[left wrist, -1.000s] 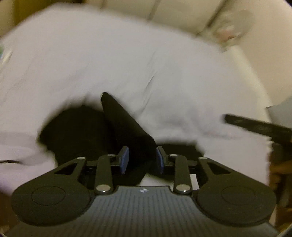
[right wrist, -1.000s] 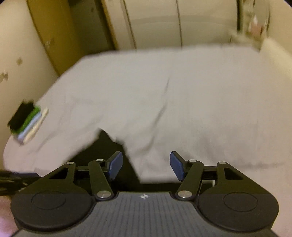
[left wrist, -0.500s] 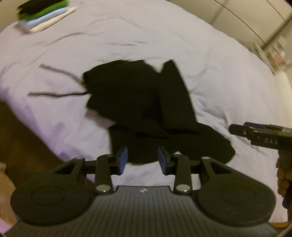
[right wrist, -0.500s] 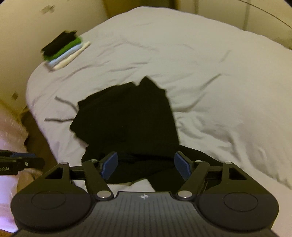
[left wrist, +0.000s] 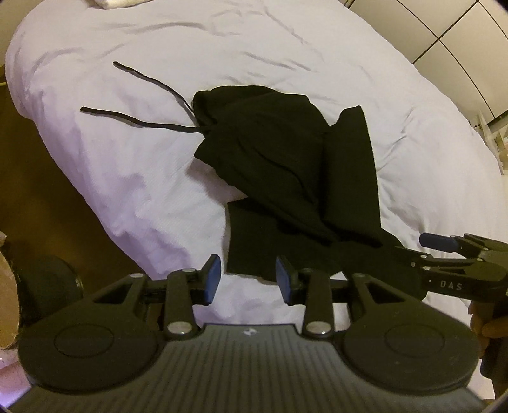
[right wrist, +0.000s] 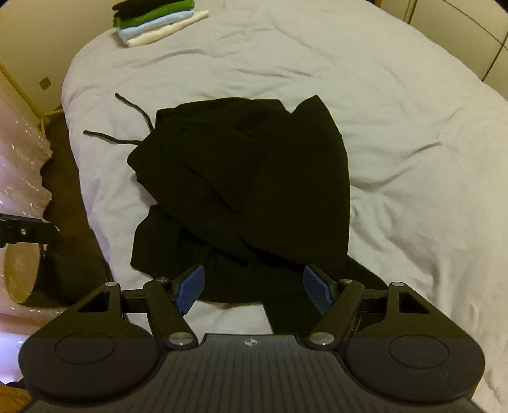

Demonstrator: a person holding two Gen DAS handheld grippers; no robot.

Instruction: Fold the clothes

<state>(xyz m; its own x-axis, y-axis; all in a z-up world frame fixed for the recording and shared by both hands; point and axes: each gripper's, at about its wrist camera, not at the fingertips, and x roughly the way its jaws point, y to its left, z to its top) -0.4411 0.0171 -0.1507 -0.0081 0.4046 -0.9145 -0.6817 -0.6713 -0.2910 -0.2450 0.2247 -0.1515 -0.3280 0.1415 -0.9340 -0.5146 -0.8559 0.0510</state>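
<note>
A black garment (left wrist: 285,178) with two drawstrings (left wrist: 139,122) lies crumpled on the white bed (left wrist: 127,178), partly folded over itself. My left gripper (left wrist: 248,279) hovers open over the garment's near left corner, and its pads press on nothing. In the right wrist view the same garment (right wrist: 247,190) fills the middle. My right gripper (right wrist: 254,289) stands wide open above the near edge, a black strip of the garment running down under it. Each gripper shows in the other's view: the right gripper (left wrist: 444,254) at the right edge, the left gripper (right wrist: 28,232) at the left edge.
A stack of folded clothes (right wrist: 152,19), black, green, blue and white, sits at the bed's far left corner. The bed's left edge drops to a brown floor (left wrist: 47,197). Pink plastic wrap (right wrist: 19,165) and a round cardboard object (right wrist: 19,276) lie there. Wardrobe doors (left wrist: 460,38) stand beyond.
My left gripper held a fold of black cloth a second ago and has let it go. The garment now lies on the bed. Both grippers have tilted downward and sunk toward its near edge.
</note>
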